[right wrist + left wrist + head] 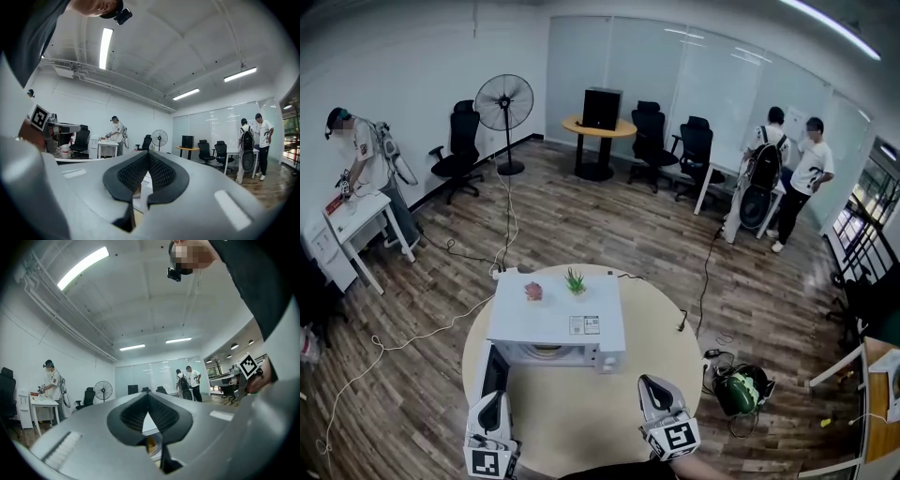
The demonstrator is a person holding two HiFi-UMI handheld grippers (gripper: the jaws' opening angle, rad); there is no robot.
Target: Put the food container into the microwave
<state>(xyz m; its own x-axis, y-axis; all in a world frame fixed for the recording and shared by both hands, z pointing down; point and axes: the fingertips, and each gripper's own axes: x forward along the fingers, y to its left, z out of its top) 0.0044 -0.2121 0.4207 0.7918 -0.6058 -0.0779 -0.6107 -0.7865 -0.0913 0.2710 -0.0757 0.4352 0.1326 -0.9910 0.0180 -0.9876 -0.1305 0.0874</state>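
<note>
A white microwave (558, 314) stands on the round table (675, 361), its dark door (494, 370) swung open to the left. Inside the cavity sits a yellowish food container (546, 352); in the left gripper view the container (151, 444) shows through the gap below the pads. My left gripper (494, 398) is at the table's near edge, just in front of the open door, shut with nothing held (148, 397). My right gripper (650, 382) is in front of the microwave's right corner, also shut and empty (148, 155). Both point level toward the microwave.
A small pink ornament (533, 292) and a green plant (575, 280) stand on the microwave's top. Cables trail over the wood floor (441, 323). A standing fan (504, 103), office chairs, a far round table (598, 127) and several people are well away.
</note>
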